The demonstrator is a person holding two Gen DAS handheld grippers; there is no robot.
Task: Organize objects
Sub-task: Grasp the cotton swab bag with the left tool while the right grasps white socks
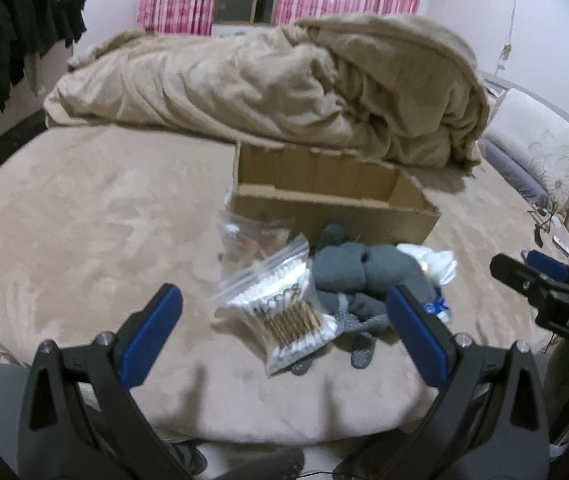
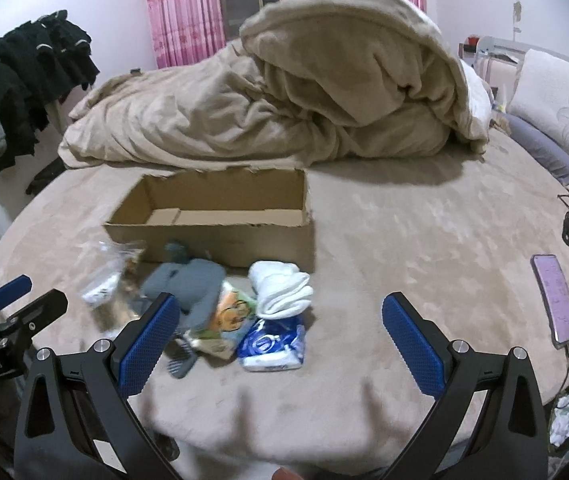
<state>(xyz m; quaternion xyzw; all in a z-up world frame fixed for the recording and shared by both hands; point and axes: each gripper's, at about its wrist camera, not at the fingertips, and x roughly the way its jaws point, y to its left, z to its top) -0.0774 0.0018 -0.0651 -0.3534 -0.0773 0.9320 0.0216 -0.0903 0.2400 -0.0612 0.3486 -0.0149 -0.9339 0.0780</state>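
An open, empty cardboard box (image 1: pixel 404 216) (image 2: pixel 220 236) stands on the beige bed. In front of it lies a pile: a clear bag of cotton swabs (image 1: pixel 284 316), another clear bag (image 1: pixel 252 240) (image 2: pixel 104 276), grey socks (image 1: pixel 360 276) (image 2: pixel 192 284), a white rolled cloth (image 2: pixel 282 288) (image 1: pixel 434 264), a blue and white tissue pack (image 2: pixel 272 346) and a colourful packet (image 2: pixel 232 316). My left gripper (image 1: pixel 284 312) is open above the swab bag, empty. My right gripper (image 2: pixel 276 316) is open above the pile's right side, empty. Each gripper shows at the other view's edge.
A crumpled beige blanket (image 1: pixel 268 84) (image 2: pixel 284 100) lies behind the box. A phone (image 2: pixel 555 300) on a cable lies at the right on the bed. Pillows (image 2: pixel 564 100) are at the far right. Dark clothes (image 2: pixel 32 76) hang at the left.
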